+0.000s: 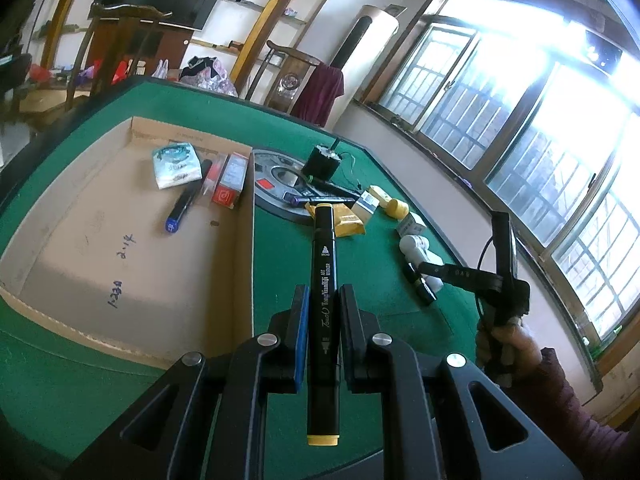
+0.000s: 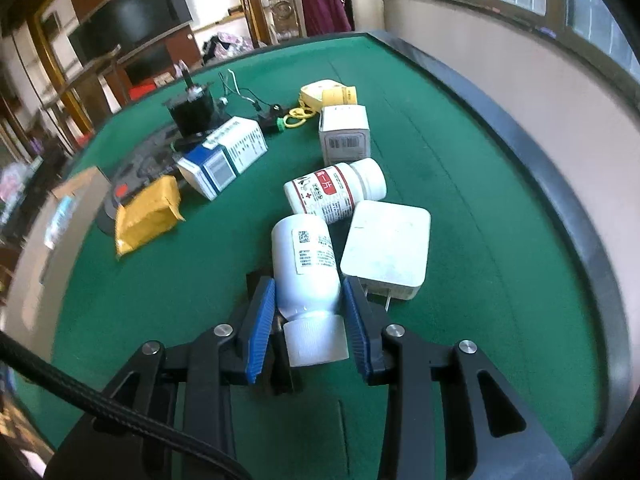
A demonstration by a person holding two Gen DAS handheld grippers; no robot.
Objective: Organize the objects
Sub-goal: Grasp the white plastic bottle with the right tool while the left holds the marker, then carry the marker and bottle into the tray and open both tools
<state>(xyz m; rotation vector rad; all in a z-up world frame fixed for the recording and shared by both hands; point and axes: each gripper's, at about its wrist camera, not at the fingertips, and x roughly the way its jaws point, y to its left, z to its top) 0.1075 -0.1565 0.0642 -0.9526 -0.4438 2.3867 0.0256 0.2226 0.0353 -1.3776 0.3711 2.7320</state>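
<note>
My left gripper (image 1: pixel 324 300) is shut on a black art marker (image 1: pixel 323 280) with yellow ends, held above the green table just right of the open cardboard box (image 1: pixel 120 248). The box holds a tissue pack (image 1: pixel 176 164), a blue-tipped pen (image 1: pixel 186 200) and a red-and-white carton (image 1: pixel 230 184). My right gripper (image 2: pixel 309 300) has its blue pads around a white pill bottle (image 2: pixel 306 268) lying on the table, cap toward me, pads at its sides. The right gripper also shows in the left wrist view (image 1: pixel 440 272).
Around the bottle lie a white charger (image 2: pixel 386 244), a red-labelled bottle (image 2: pixel 336 192), a white carton (image 2: pixel 345 134), a blue-and-white box (image 2: pixel 224 156), a yellow packet (image 2: pixel 146 212) and a black motor (image 2: pixel 192 110). The table's raised rim (image 2: pixel 560 208) runs on the right.
</note>
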